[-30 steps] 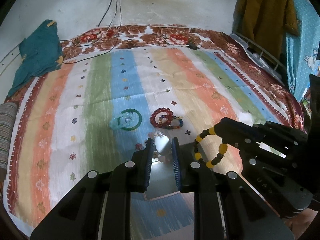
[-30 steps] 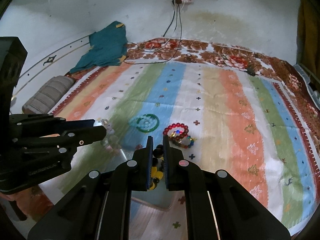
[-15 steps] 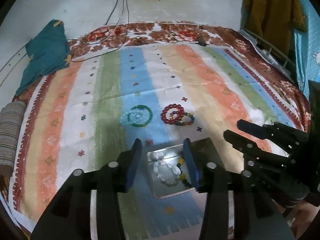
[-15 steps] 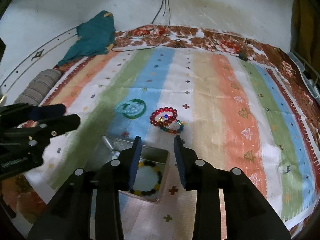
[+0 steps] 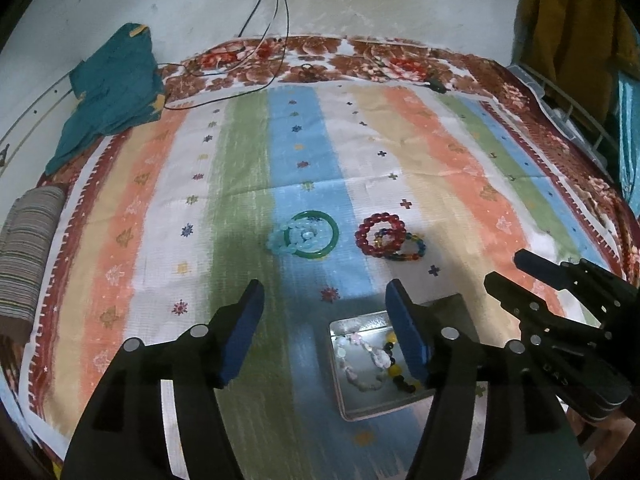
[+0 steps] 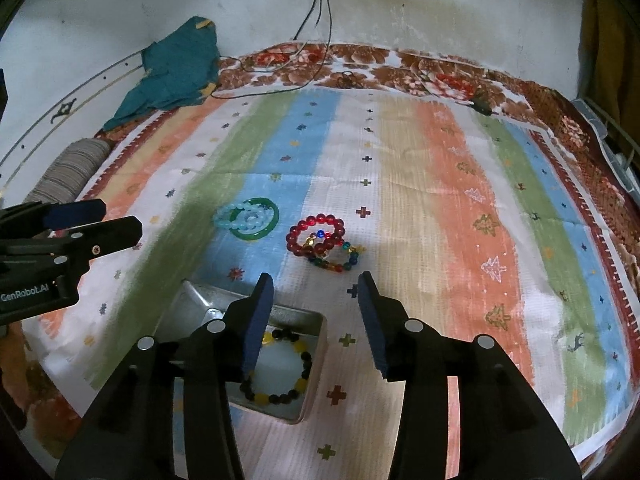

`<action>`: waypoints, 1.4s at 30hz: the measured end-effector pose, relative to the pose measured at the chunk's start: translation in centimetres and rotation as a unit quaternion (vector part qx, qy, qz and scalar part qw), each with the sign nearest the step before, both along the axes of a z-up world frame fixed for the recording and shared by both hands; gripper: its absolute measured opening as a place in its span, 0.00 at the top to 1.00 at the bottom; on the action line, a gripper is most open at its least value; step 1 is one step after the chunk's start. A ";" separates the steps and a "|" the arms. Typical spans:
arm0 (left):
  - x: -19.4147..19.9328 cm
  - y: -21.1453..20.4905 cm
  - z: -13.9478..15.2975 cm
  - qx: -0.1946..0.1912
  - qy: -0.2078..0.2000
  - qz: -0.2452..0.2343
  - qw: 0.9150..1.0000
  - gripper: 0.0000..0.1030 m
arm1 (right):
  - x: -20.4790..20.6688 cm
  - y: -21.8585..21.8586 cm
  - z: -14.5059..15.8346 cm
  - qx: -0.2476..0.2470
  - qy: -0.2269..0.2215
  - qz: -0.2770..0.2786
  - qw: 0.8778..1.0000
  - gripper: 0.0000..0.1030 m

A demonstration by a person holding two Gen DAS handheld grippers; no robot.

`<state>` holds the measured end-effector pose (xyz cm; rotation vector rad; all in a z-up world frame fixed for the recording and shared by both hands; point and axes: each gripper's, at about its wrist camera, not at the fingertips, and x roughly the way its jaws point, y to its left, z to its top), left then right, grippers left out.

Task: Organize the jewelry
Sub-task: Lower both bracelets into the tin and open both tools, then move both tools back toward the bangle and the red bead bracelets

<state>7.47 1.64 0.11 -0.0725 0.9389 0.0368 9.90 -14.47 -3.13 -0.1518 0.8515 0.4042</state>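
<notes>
A metal tin (image 5: 344,400) (image 6: 316,360) sits on the striped bedspread near the front. In it lie a pale pink bracelet (image 5: 360,360) and a black-and-yellow bead bracelet (image 6: 296,364) (image 5: 400,372). Farther out lie a green bangle (image 5: 320,232) (image 6: 260,220) with a light-blue bead bracelet (image 5: 286,240) (image 6: 236,216) on it, and a red bead bracelet (image 5: 378,232) (image 6: 316,236) overlapping a multicolour one (image 5: 412,248) (image 6: 340,260). My left gripper (image 5: 324,304) is open and empty above the tin. My right gripper (image 6: 316,296) is open and empty over the tin's far edge.
A teal cloth (image 5: 112,88) (image 6: 176,68) lies at the far left corner. A striped bolster (image 5: 24,264) (image 6: 68,172) lies along the left edge. Cables (image 5: 276,32) run from the wall socket onto the bed. A metal rail (image 5: 572,112) borders the right side.
Both grippers opened and let their bracelets drop into the tin. Both have since pulled back and opened wider.
</notes>
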 end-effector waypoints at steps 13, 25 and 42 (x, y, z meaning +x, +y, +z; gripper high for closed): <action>2.0 1.8 -1.5 0.013 0.021 0.031 0.999 0.27 | 1.7 -0.1 -0.3 0.005 0.002 -0.004 1.000 0.42; 3.7 3.0 -2.6 0.029 0.026 0.045 0.998 0.26 | 3.3 0.1 -1.0 0.001 0.011 -0.010 1.000 0.34; 6.4 3.5 -4.6 0.044 0.054 0.051 0.996 0.26 | 6.9 0.0 -2.8 -0.013 0.029 -0.029 0.999 0.31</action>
